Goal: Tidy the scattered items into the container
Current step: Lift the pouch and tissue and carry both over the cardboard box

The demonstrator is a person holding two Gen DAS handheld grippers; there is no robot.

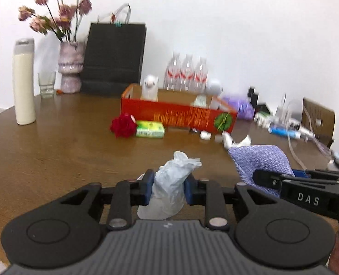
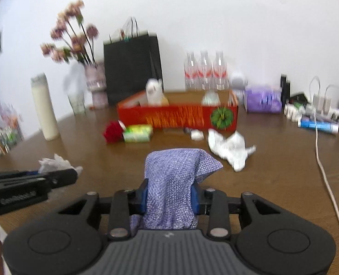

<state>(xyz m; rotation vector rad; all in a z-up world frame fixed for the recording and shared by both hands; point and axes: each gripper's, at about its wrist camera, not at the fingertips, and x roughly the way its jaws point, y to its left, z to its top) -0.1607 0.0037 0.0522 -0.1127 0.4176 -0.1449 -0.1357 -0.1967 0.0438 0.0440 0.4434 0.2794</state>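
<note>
Left gripper [image 1: 168, 189] jaws clamp a crumpled white plastic bag [image 1: 169, 183], blue pads pressing both sides, bottom centre of the left wrist view. Right gripper [image 2: 170, 197] jaws pinch a lilac woven mesh cloth [image 2: 174, 178] at bottom centre of the right wrist view, its top flopping forward over the jaws. Container, a long red cardboard box with orange print and a green emblem [image 1: 178, 116], sits mid-frame on the brown wooden table [image 1: 54, 142], well apart from both grippers. Loose at its front wall: a red fabric rose [image 1: 123, 125], a green-yellow carton [image 1: 150, 130], a small white cap-like piece [image 2: 197, 134] and a crumpled white tissue [image 2: 230, 150]. Risks: the thin bag may slip out of the pads, the limp cloth could drape over the box rim instead of dropping in, and the two grippers sit close enough to knock together. Both views are motion-blurred; box contents are only partly visible, and the clutter at right is hard to identify.
</note>
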